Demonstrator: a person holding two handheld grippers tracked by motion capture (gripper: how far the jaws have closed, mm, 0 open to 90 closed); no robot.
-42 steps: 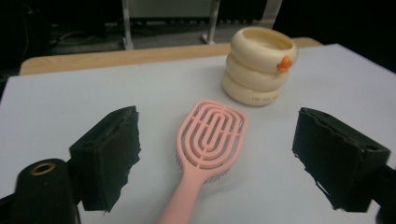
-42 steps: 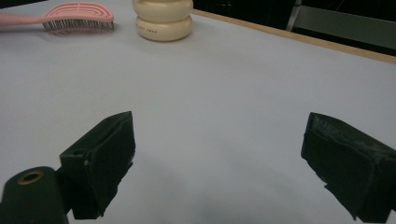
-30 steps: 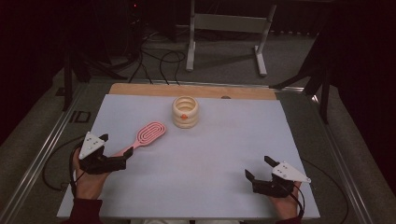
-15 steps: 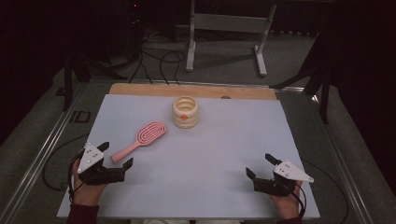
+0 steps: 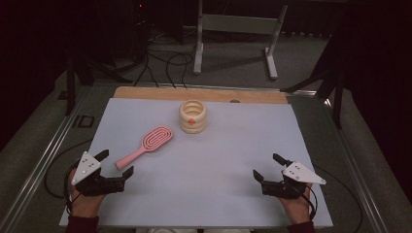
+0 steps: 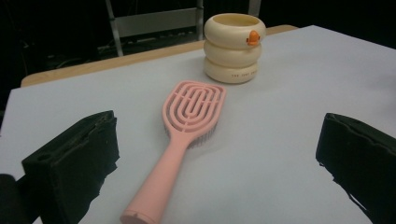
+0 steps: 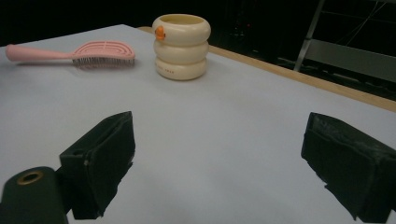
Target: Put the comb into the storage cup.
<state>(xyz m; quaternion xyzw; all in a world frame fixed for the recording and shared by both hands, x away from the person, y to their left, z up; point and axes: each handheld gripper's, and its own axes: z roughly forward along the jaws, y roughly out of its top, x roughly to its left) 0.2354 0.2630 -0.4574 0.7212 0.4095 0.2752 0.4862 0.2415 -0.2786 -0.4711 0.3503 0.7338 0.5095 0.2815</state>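
On the desk, high view: my left gripper [image 5: 114,164] sits at the near-left edge with its jaws spread wide and empty; the pink plastic paddle hairbrush [image 5: 145,146] lies just ahead of it, handle end between the jaw tips.
Brush axis: long axis runs diagonally, handle toward me and left, head away and right toward the cream ringed plastic cup with an orange duck bill [image 5: 193,116].
Right side: my right gripper [image 5: 268,167] rests at the near-right edge, jaws parted, holding nothing, well apart from the brush.
Left gripper view: the brush [image 6: 180,138] points its handle straight at me between my two black jaws, bristles down on the pale grey desk [image 6: 280,140]; the cup [image 6: 234,46] stands upright beyond the head.
Right gripper view: brush [image 7: 74,54] far off to the left, cup [image 7: 181,45] beside it, my jaws apart.
Nearer hand: the left, so I judge the grasp is its job, closing across the handle.
Change: a second ago my left gripper lay farther forward beside the brush; it has drawn back behind the handle end. Brush, cup and right gripper unmoved.
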